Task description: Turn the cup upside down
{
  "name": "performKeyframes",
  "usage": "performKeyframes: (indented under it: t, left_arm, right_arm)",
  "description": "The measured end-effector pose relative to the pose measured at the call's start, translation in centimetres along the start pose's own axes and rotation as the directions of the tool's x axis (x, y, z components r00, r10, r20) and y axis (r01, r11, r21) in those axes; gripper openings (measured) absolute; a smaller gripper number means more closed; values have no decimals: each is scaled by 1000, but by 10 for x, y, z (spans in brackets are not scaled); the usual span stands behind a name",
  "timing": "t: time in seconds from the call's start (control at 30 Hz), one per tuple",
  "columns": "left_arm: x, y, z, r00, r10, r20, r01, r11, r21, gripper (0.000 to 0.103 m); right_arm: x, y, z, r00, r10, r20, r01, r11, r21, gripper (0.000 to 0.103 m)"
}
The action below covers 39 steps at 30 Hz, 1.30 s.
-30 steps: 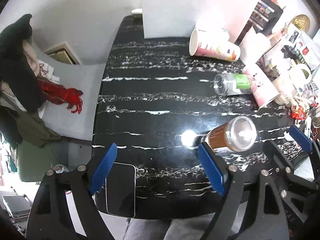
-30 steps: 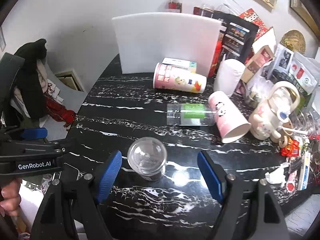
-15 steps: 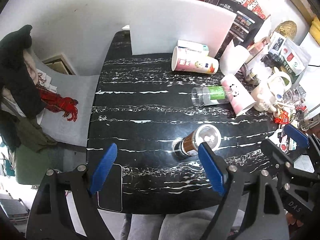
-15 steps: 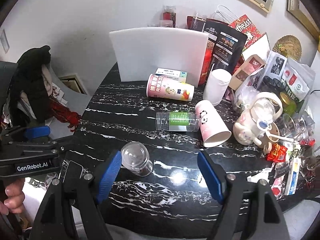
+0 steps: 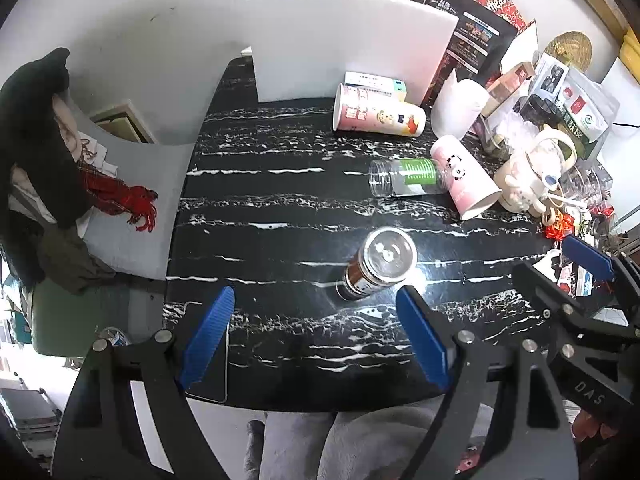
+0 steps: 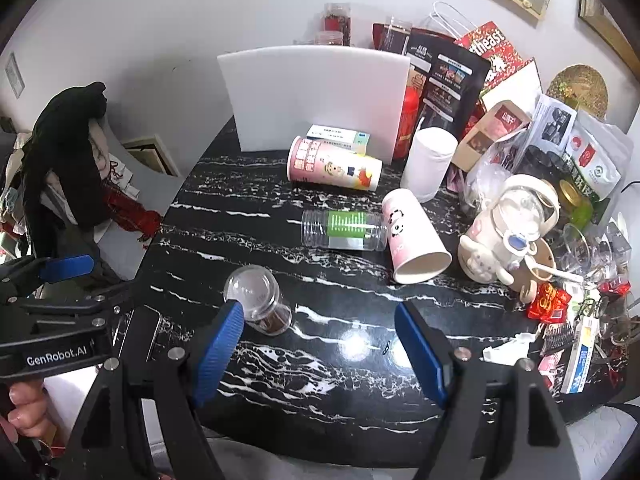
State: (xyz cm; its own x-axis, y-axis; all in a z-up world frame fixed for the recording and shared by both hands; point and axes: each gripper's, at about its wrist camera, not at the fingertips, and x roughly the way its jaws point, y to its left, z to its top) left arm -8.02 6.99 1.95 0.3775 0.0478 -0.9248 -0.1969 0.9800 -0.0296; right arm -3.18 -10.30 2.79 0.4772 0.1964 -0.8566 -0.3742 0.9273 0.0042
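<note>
Left blue-padded black gripper [image 5: 314, 334] spread wide, empty, above near table edge. Right blue-padded black gripper [image 6: 320, 346] likewise agape, gripping nothing. Between and beyond: clear plastic cup with brown band [image 5: 378, 268] [image 6: 258, 298], base up on black white-veined marble table [image 5: 280, 200], untouched. Farther back: pink paper cup [image 6: 414, 246], clear green-labelled bottle [image 6: 346, 230], both toppled.

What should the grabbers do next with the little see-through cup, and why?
Probably nothing more to the cup: just draw both grippers away. The clear cup stands alone on the table, and its closed end seems to face up, so it looks flipped already. The left gripper and the right gripper are open and hold nothing.
</note>
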Motion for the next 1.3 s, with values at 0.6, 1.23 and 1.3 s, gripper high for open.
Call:
performKeyframes:
  t: [0.6, 1.23, 1.3]
  left_arm:
    - [13, -11, 6, 1000, 14, -19, -14, 1000, 10, 82]
    - [23, -10, 17, 1000, 5, -30, -4, 1000, 18, 82]
    - [24, -10, 19, 1000, 5, -27, -5, 1000, 19, 82]
  right_arm:
    - [14, -12, -2, 999, 22, -47, -22, 1000, 3, 78]
    - [26, -12, 8, 997, 19, -70, -18, 1000, 5, 78]
    - [27, -13, 9, 997, 18, -73, -17, 1000, 5, 78]
